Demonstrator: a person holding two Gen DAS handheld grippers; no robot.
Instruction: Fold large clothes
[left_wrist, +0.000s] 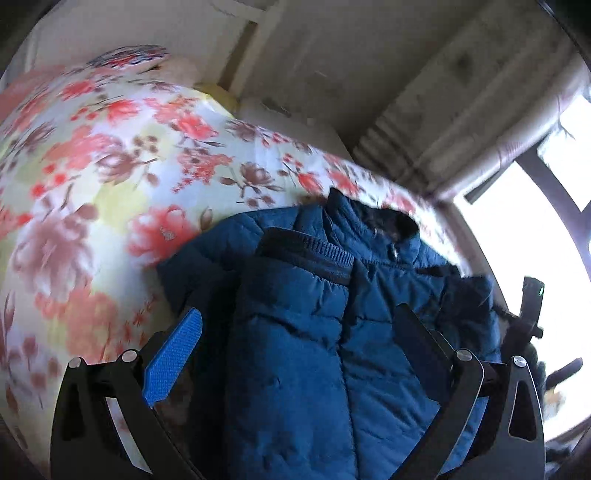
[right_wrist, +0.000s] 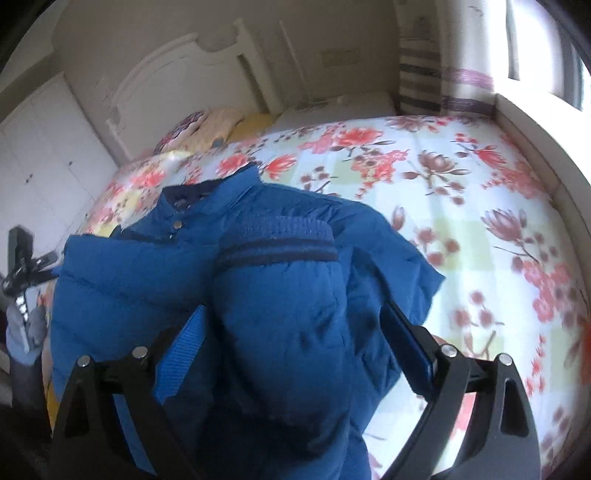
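Both claws are working a blue puffer jacket (right_wrist: 280, 295) that's lying bunched on the floral bed sheet (right_wrist: 480, 206). The left claw (left_wrist: 295, 354) is sitting with its fingers spread wide and jacket fabric between them, and the right claw (right_wrist: 295, 339) is standing just as wide around a sleeve with a ribbed cuff (right_wrist: 277, 240), neither one pinching. I'd be gripping the padding deep, lifting evenly and laying the sleeve flat across the body. No brand or writing is reading clearly anywhere.
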